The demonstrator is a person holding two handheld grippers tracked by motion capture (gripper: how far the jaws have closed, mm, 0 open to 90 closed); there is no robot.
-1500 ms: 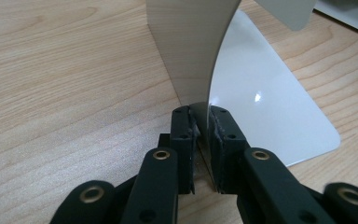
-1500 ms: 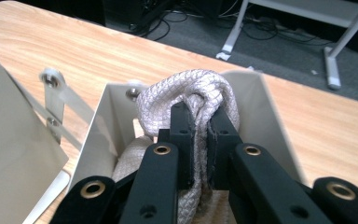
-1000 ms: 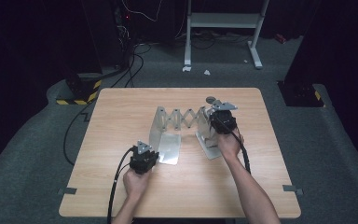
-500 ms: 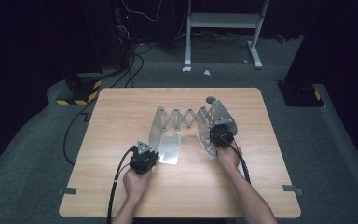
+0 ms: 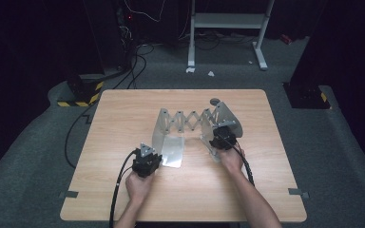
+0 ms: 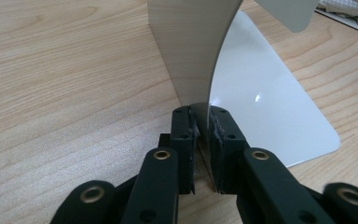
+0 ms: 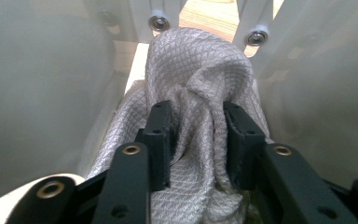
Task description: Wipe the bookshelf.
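Desk (image 5: 123,118): light wood, grain visible, carrying a metal rack; no brand, label or readable writing anywhere.
Rack (image 5: 190,119): two curved metal end plates joined by a scissor lattice, standing across the middle of the desk.
Left end plate (image 6: 191,51): upright sheet rising straight ahead of the left fingers; its flat foot (image 6: 270,107) lies on the desk just beyond them.
Cloth (image 7: 200,116): pale, diamond-weave fabric, bunched in a heap between the plates, lying between the right fingers and bulging past them.
Left gripper (image 6: 200,140): fingers (image 6: 184,135) pinching the lower edge of the left end plate.
Right gripper (image 7: 198,140): fingers (image 7: 161,135) spread, just been opening, the cloth loose in the gap between them.
High view: both hands, left gripper (image 5: 145,161) at the left plate's foot, right gripper (image 5: 223,137) low against the right plate; the cloth is hidden there.
Right gripper view: weave of the cloth and two lattice rivets (image 7: 159,22) beyond the fingers.
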